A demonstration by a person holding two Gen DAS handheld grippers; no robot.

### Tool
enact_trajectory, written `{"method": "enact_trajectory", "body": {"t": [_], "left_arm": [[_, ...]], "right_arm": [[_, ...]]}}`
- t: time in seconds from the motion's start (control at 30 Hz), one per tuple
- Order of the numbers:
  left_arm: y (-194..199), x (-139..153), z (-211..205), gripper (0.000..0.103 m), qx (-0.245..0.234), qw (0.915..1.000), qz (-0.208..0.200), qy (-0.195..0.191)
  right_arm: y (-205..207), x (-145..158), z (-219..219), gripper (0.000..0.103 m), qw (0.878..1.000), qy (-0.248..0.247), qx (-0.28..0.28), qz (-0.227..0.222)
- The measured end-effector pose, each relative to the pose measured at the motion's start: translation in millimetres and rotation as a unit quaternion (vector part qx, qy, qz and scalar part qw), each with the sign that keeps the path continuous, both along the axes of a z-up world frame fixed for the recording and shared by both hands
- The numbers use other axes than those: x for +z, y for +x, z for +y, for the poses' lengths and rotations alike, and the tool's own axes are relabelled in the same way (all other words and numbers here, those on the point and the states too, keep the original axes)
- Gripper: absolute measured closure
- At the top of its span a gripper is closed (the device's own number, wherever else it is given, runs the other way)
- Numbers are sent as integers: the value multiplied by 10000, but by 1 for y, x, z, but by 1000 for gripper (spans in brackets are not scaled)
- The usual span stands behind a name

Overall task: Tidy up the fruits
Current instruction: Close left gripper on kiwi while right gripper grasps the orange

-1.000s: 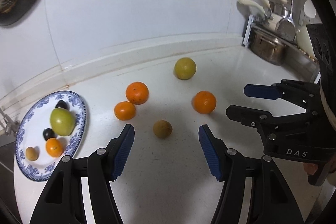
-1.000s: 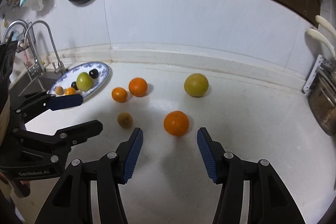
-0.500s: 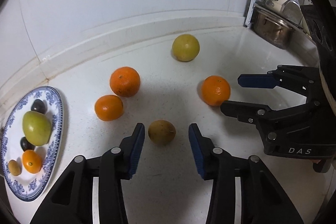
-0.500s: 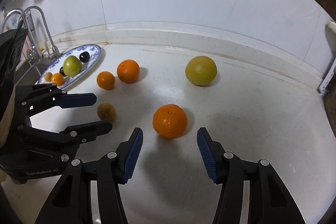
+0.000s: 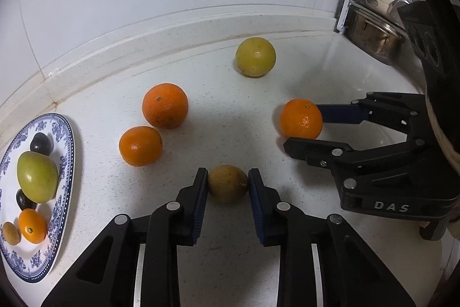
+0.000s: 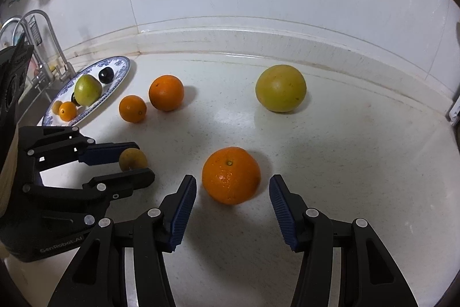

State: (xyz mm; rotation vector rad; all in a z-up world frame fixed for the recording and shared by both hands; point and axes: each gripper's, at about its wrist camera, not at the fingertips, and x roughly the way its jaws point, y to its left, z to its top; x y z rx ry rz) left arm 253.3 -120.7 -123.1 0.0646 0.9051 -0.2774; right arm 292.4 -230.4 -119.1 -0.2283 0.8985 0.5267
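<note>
- Gripping a small brown fruit (image 5: pixel 227 183), the left gripper (image 5: pixel 228 186) is seen low over the white surface (image 5: pixel 230 263) — its blue-padded fingers (image 5: pixel 201 200) are drawn narrow, pressed against the fruit on both sides.
- The same brown fruit is shown from the right wrist view at (image 6: pixel 132 159), pinched between the left gripper's (image 6: pixel 129 163) fingers and resting on the surface.
- An orange (image 6: pixel 231 175) is framed by the right gripper (image 6: pixel 233 200), whose fingers (image 6: pixel 184 206) are spread wide — neither pad is touching the peel.
- That orange appears at (image 5: pixel 301 118) in the left wrist view, with the right gripper (image 5: pixel 310 128) reaching in beside it.
- A large yellow-green citrus (image 5: pixel 255 56) is set near the back wall, well apart from both grippers.
- Two more oranges — a larger one (image 5: pixel 165 105) and a smaller one (image 5: pixel 140 146) — are lying just beside each other on the surface.
- A blue-patterned plate (image 5: pixel 64 192) at the left edge is loaded with a green fruit (image 5: pixel 37 176), dark plums (image 5: pixel 41 142), a small orange (image 5: pixel 32 226) and a small brown fruit (image 5: pixel 10 233).
</note>
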Motion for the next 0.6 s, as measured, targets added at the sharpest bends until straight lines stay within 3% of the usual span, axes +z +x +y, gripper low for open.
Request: {"method": "enact_trajectory", "body": {"t": [0.1,0.6], "left_arm": [[-1,2,2,75,54,10000,-13,-24],[-18,25,9,75,303,9991,-276,-87]], "right_arm": [[0,-3,0,60,10000,-2,-10,42],[-17,7,-1,62,9997,206,-132,-90]]}}
